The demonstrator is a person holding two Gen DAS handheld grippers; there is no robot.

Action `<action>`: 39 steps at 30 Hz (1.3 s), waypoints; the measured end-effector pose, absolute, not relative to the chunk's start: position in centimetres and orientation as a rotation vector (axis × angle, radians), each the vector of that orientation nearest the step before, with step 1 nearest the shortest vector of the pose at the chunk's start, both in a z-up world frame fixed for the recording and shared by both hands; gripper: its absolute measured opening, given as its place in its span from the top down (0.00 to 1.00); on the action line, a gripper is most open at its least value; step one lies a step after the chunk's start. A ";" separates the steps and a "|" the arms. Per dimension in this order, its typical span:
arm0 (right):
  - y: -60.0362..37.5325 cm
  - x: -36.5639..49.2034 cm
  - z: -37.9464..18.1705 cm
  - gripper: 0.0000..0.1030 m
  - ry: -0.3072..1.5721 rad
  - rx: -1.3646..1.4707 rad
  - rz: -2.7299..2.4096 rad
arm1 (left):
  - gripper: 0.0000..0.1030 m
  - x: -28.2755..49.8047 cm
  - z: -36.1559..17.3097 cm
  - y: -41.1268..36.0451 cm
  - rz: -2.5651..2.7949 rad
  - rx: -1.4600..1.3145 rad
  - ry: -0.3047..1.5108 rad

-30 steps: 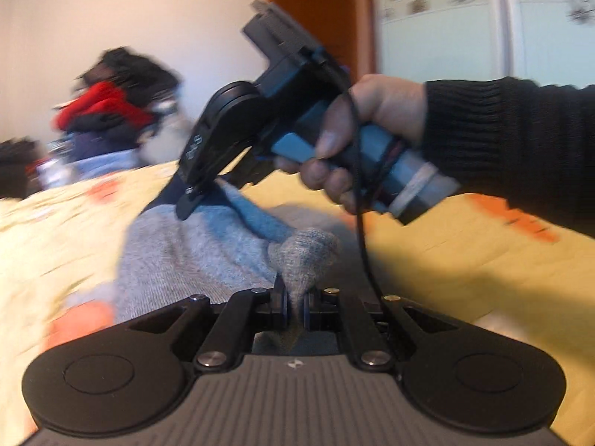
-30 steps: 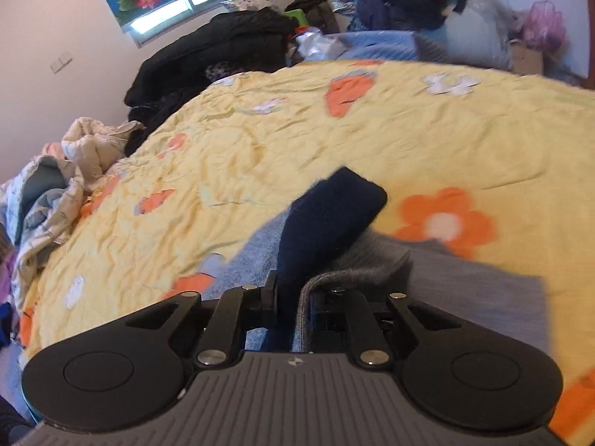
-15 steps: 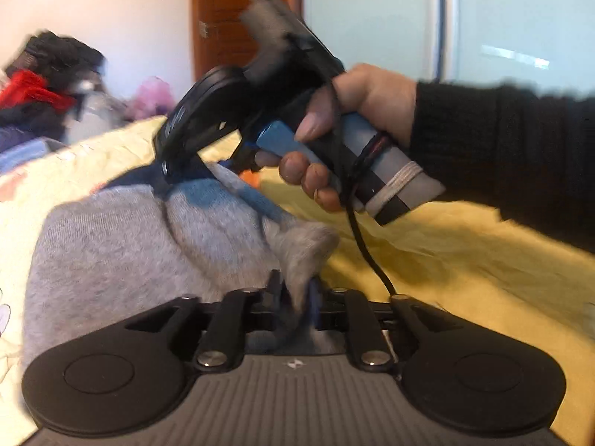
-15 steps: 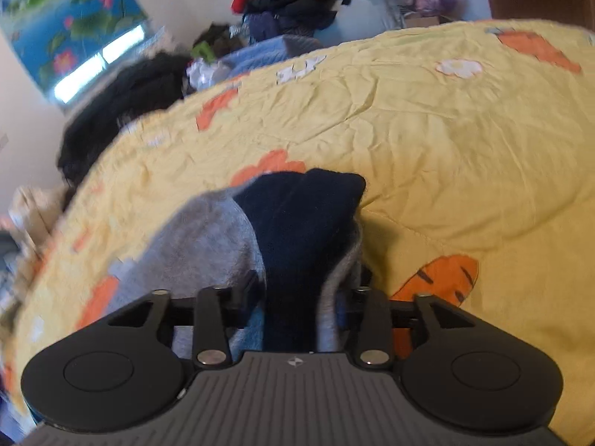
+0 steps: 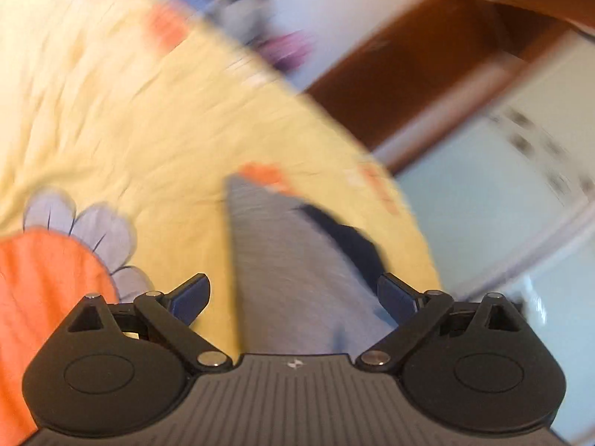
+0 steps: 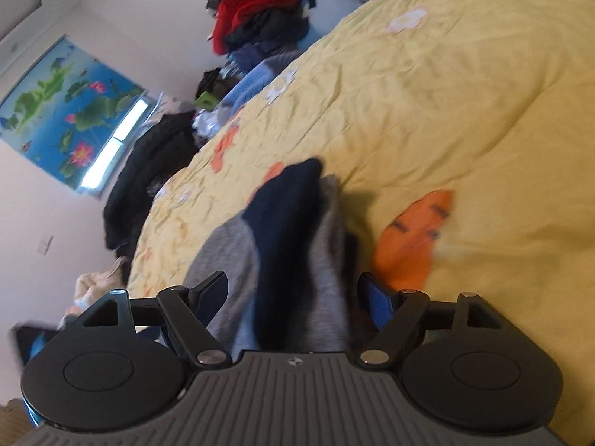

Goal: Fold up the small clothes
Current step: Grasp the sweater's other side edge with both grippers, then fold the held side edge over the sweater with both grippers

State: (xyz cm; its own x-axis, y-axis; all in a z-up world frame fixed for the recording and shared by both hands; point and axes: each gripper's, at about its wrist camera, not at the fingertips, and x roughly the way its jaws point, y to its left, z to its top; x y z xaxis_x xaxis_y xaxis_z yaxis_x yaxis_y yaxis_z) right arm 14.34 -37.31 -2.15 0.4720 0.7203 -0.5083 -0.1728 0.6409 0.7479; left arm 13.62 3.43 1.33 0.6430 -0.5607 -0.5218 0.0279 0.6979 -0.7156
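Note:
A grey sock with a dark navy toe [image 5: 293,260] lies on the yellow bedspread [image 5: 141,122] in the blurred left wrist view. My left gripper [image 5: 293,297] is opening wide; the sock lies between its jaws and neither pad presses on it. In the right wrist view the same grey and navy sock [image 6: 293,230] lies folded on the bedspread [image 6: 446,104]. My right gripper [image 6: 293,293] is opening too, its pads standing apart on either side of the cloth without pinching it.
A heap of red, black and blue clothes [image 6: 260,18] sits at the bed's far edge, and a black garment [image 6: 148,171] hangs off the side. A brown door [image 5: 409,70] and pale wardrobe [image 5: 502,193] stand beyond the bed. Orange carrot prints [image 6: 412,238] mark the spread.
Both grippers went from shut on the sock to open, letting it drop onto the bed. Both views have rolled, and the right hand and its gripper have left the left wrist view.

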 end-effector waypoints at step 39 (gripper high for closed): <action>-32.4 14.0 -2.4 0.51 0.911 0.638 0.540 | 0.26 17.6 0.2 4.3 -0.367 -0.612 0.898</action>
State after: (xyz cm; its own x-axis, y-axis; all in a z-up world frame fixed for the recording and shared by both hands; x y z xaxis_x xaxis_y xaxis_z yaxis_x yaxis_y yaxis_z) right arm 14.03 -32.40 -2.37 0.5070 0.6680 -0.5446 -0.1570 0.6929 0.7037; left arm 17.61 4.32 0.25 0.5786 -0.5374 -0.6136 0.0455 0.7723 -0.6336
